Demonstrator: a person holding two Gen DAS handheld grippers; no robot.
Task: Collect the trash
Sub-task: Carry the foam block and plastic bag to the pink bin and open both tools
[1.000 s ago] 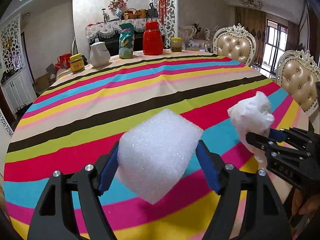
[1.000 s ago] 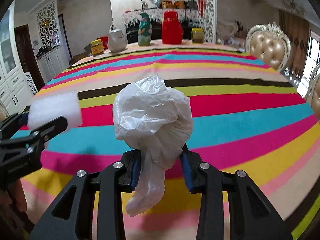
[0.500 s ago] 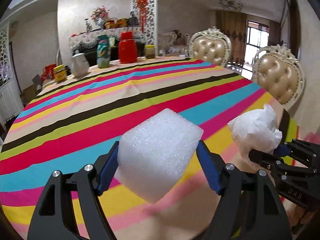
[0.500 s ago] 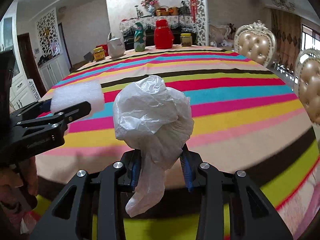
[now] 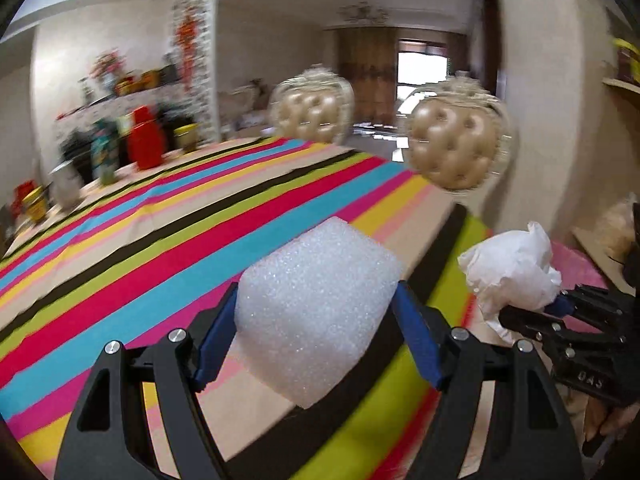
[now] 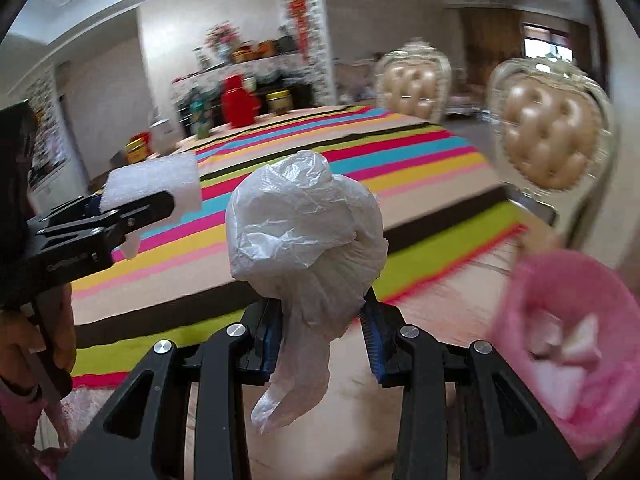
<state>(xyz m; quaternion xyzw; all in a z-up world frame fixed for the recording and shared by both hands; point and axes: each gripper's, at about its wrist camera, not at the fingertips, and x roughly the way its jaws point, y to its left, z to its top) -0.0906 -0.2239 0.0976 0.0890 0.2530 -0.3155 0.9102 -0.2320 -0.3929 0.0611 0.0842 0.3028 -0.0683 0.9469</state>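
Two pieces of trash are in my claws now, one in each. My left gripper (image 5: 316,340) is closed on the white foam block (image 5: 316,308), with the blue pads pressing its two side faces. I think this block is very light and a little springy, so a gentle squeeze at the flat sides should be enough; more force may only dent it. My right gripper (image 6: 320,332) is closed on the crumpled plastic bag (image 6: 304,228), low at its narrow neck, and a loose tail hangs down between the fingers. The bag looks soft and slippery, so the neck seems the safest place to hold. I hold both claws side by side in the air, past the edge of the striped table (image 5: 168,224). A pink bin (image 6: 568,344) is low at the right, blurred, near my right claw.
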